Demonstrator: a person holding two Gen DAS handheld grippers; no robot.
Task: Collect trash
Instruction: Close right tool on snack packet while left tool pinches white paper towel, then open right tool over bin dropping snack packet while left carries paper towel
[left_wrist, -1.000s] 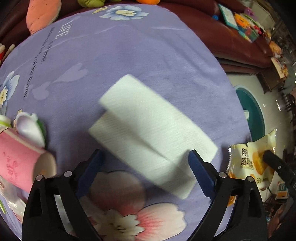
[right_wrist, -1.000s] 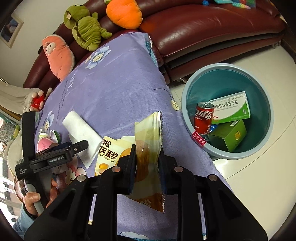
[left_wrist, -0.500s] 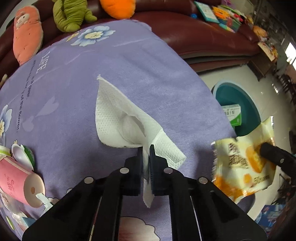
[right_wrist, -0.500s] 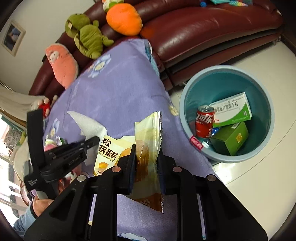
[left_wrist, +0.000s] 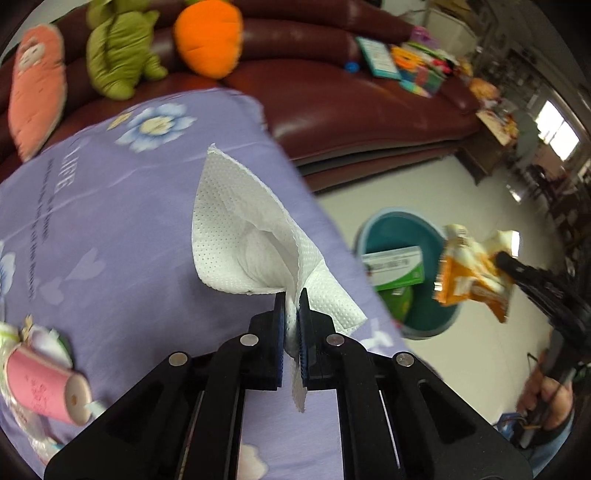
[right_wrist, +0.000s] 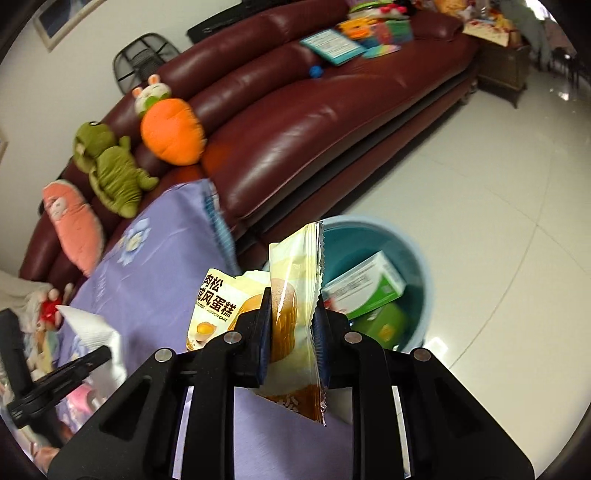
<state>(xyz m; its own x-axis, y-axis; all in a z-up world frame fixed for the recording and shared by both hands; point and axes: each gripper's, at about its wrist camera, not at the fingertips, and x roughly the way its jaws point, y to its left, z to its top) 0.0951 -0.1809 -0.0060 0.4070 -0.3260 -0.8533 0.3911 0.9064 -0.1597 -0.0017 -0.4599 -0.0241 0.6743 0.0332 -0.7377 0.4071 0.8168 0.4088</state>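
My left gripper (left_wrist: 291, 299) is shut on a white paper napkin (left_wrist: 243, 236), which hangs lifted above the purple flowered cloth (left_wrist: 110, 221). My right gripper (right_wrist: 293, 299) is shut on a yellow cake wrapper (right_wrist: 291, 295) and holds it up near the rim of the teal bin (right_wrist: 421, 273). In the left wrist view the wrapper (left_wrist: 472, 273) hangs over the bin (left_wrist: 391, 229), held by the right gripper (left_wrist: 508, 262). A white and green box (right_wrist: 365, 291) and a green box (right_wrist: 384, 325) lie inside the bin. The left gripper (right_wrist: 99, 354) with the napkin (right_wrist: 92, 325) shows at lower left.
A dark red leather sofa (right_wrist: 295, 122) holds plush toys (right_wrist: 173, 129) and books (right_wrist: 332, 40). A pink cup (left_wrist: 48, 387) lies on the cloth at the left. A person's hand (left_wrist: 546, 395) grips the right handle. Shiny white tile floor (right_wrist: 480, 192) surrounds the bin.
My left gripper shut on the napkin and lifted it off the cloth. My right gripper carried the wrapper from above the cloth toward the bin.
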